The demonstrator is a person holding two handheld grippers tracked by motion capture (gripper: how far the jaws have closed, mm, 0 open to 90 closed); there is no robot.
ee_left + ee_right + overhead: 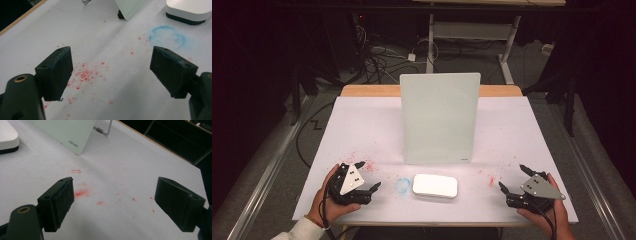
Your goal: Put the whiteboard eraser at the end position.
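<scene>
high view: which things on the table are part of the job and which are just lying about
In the job:
- white eraser block, between the grippers
- upright whiteboard behind it
- left gripper, open
- right gripper, open

Lying about:
- blue ring mark
- red specks
- floor cables

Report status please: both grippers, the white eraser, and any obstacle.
Left gripper open, empty, left of eraser. Right gripper open, empty, right of it. White eraser flat on table, untouched. Whiteboard upright behind it; nothing blocks approach.
</scene>
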